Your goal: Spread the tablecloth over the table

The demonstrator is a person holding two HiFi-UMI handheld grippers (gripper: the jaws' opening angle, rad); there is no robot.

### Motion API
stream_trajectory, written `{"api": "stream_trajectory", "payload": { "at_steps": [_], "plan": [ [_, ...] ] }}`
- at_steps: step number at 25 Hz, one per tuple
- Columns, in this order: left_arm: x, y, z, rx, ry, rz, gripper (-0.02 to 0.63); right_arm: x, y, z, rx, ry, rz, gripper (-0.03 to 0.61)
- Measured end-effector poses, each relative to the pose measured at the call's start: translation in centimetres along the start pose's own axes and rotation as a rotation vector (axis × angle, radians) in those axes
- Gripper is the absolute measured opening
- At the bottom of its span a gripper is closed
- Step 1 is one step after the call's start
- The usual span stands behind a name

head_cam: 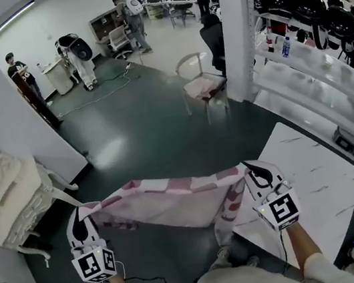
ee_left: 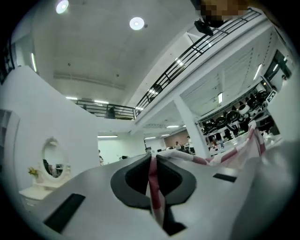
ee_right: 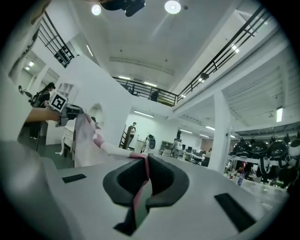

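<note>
A pink-and-white checked tablecloth (head_cam: 173,199) hangs stretched between my two grippers above the dark floor. My left gripper (head_cam: 81,214) is shut on its left corner. My right gripper (head_cam: 250,170) is shut on its right corner, with a fold drooping below. The white marble-patterned table (head_cam: 313,181) lies at the right, under and beyond the right gripper. In the left gripper view the cloth (ee_left: 152,180) is pinched between the dark pads and runs off right. In the right gripper view the cloth (ee_right: 140,187) is clamped the same way and stretches left toward the left gripper (ee_right: 70,111).
A white ornate dressing table (head_cam: 10,194) with an oval mirror stands at the left. A chair (head_cam: 202,85) and a white pillar (head_cam: 238,25) stand ahead. White shelving (head_cam: 314,72) with dark helmets runs along the right. People stand far back in the room.
</note>
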State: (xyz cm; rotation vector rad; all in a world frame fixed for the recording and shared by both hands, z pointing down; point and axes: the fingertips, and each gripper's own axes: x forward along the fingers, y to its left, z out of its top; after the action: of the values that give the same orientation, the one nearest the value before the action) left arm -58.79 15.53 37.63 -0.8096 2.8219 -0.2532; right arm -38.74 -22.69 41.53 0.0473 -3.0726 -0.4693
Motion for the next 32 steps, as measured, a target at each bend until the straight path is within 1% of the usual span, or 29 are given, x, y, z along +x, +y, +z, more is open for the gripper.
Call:
{"api": "stream_trajectory", "payload": {
  "at_steps": [3,5,11,16,20,23,28,32],
  "plan": [
    [-2.2,3.4,1.1,0.061,0.006,0.082,0.025,2.7,0.5,1.1,-0.040,-0.029,0.054,0.014],
    [-3.5,4.7,1.6,0.080,0.014,0.122,0.025,4.0,0.4,1.5,-0.050,-0.035,0.079,0.014],
    [-4.9,5.5,1.7,0.111,0.078,0.181,0.025,7.5,-2.5,2.0,-0.054,-0.024,0.112,0.014],
    [-5.9,4.9,1.2,0.130,0.121,0.202,0.025,8.9,-4.1,2.0,-0.110,0.009,0.133,0.014],
    [-5.9,3.1,1.1,0.136,0.145,0.219,0.025,9.0,-5.7,0.5,-0.168,0.051,0.162,0.014],
    [-5.6,1.3,0.6,0.131,0.168,0.212,0.025,9.0,-6.8,-1.2,-0.201,0.086,0.178,0.014],
    [-4.3,-0.8,-0.9,0.142,0.228,0.177,0.025,10.1,-8.3,-3.9,-0.171,0.119,0.187,0.014],
    [-0.4,-2.1,-2.3,0.137,0.238,0.147,0.026,12.8,-10.9,-5.7,-0.145,0.133,0.161,0.014]
  ]
}}
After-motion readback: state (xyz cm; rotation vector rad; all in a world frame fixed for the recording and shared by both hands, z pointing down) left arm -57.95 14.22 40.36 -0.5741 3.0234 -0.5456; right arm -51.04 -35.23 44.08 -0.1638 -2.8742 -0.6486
